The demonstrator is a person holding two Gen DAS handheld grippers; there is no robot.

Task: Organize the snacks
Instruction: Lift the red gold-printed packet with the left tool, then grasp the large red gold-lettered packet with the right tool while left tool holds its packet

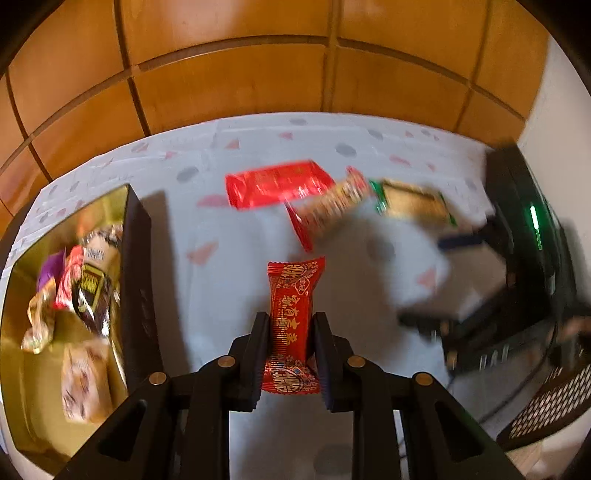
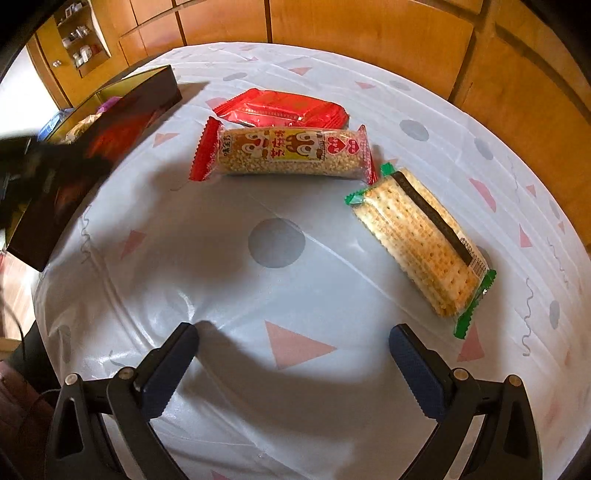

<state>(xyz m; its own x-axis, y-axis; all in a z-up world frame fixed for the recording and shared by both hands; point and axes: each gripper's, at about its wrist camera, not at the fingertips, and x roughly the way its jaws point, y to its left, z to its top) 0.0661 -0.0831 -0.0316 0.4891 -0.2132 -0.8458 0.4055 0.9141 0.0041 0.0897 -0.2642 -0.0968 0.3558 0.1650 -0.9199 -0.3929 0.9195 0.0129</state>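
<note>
My left gripper [image 1: 290, 319] is shut on a small red snack packet [image 1: 293, 317] and holds it above the table, right of the dark box [image 1: 138, 266] with a gold inside that holds several snacks [image 1: 81, 280]. On the table lie a red packet [image 2: 284, 109], a puffed-rice bar [image 2: 284, 155] and a green-ended cracker pack [image 2: 421, 240]. They also show, blurred, in the left wrist view: the red packet [image 1: 277, 182], the rice bar [image 1: 328, 206], the cracker pack [image 1: 413, 203]. My right gripper [image 2: 293, 338] is open and empty above the table, short of the snacks.
The round table has a white patterned cloth [image 2: 277, 240]. The box [image 2: 92, 147] stands at its left edge. Wooden cabinets [image 2: 369, 33] run behind. The right gripper's body [image 1: 524, 251] is at the right in the left wrist view.
</note>
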